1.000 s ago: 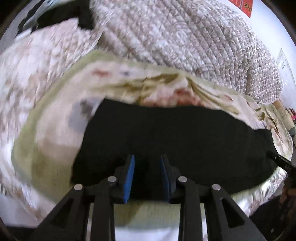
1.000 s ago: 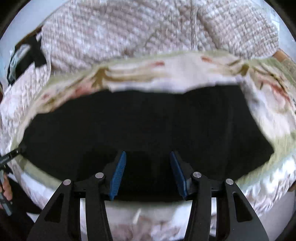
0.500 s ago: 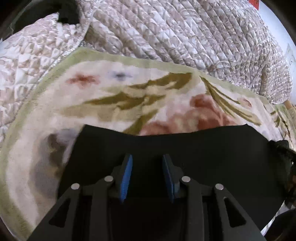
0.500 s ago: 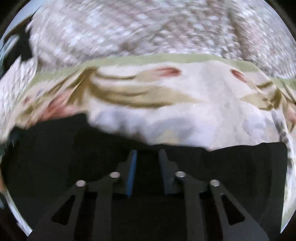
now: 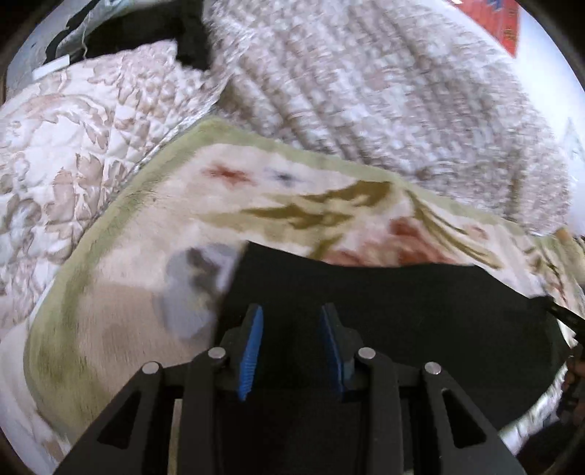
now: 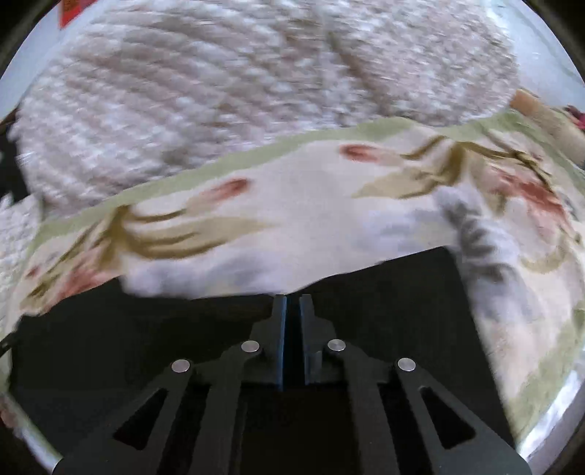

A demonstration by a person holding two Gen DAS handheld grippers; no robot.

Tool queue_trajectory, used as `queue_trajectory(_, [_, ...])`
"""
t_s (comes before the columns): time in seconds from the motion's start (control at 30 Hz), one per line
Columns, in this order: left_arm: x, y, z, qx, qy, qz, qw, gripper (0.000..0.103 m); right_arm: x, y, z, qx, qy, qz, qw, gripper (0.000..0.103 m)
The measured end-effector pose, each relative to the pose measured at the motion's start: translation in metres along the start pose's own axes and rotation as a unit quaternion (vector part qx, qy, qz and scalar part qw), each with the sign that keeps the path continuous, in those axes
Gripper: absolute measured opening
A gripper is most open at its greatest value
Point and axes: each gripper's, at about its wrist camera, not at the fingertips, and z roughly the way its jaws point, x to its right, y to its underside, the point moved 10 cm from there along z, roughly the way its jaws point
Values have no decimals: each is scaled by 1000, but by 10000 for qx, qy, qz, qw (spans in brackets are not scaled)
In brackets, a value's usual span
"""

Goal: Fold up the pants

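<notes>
Nearest the left wrist camera, the left gripper (image 5: 290, 325) has its blue-padded fingers spread apart with a clear gap between them, released, hovering low over the black pants (image 5: 402, 303); no cloth is caught between the pads. Nearest the right wrist camera, the right gripper (image 6: 291, 310) has its fingers drawn almost together, clenched on a thin dark strip at the far edge of the pants (image 6: 182, 339), which looks like a fold of the black fabric pinched between the pads. The pants lie spread flat and dark across the lower part of both views, resting on a cream floral blanket (image 5: 256, 204) with a pale green border; their far edge runs roughly straight across, and in the right view a corner of the garment sits at the right, just beyond the fingertips. In the left view, at the far right edge of the pants, a dark tip that appears to be the other gripper touches the fabric. The floral blanket (image 6: 292, 204) shows red flowers and olive leaves, blurred by motion. Beyond it rises a heaped quilted bedspread (image 5: 384, 84) in pale pink and white, seen again in the right view (image 6: 219, 80). Farthest off, a white wall carries a red paper decoration (image 5: 501, 25).
</notes>
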Motion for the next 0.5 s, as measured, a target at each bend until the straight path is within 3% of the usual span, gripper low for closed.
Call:
queue_trajectory(0.13, [28, 35, -15, -144, 260, 343, 9990, 36, -78, 40, -22, -10, -617, -622, 9961, 9])
queue_trajectory(0.2, [34, 53, -10, -356, 219, 483, 9980, 36, -111, 66, -24, -214, -918, -898, 9915, 9])
queue_trajectory(0.27, [37, 62, -10, -318, 170, 572, 9977, 36, -136, 93, -19, -400, -1021, -1208, 9866, 9])
queue_trajectory(0.4, [40, 68, -13, -256, 121, 627, 9976, 40, -150, 115, -21, -299, -900, -1622, 9822, 23])
queue_trajectory(0.5, [40, 69, -13, -177, 48, 691, 9974, 40, -149, 118, -19, -223, -902, -1655, 9818, 26])
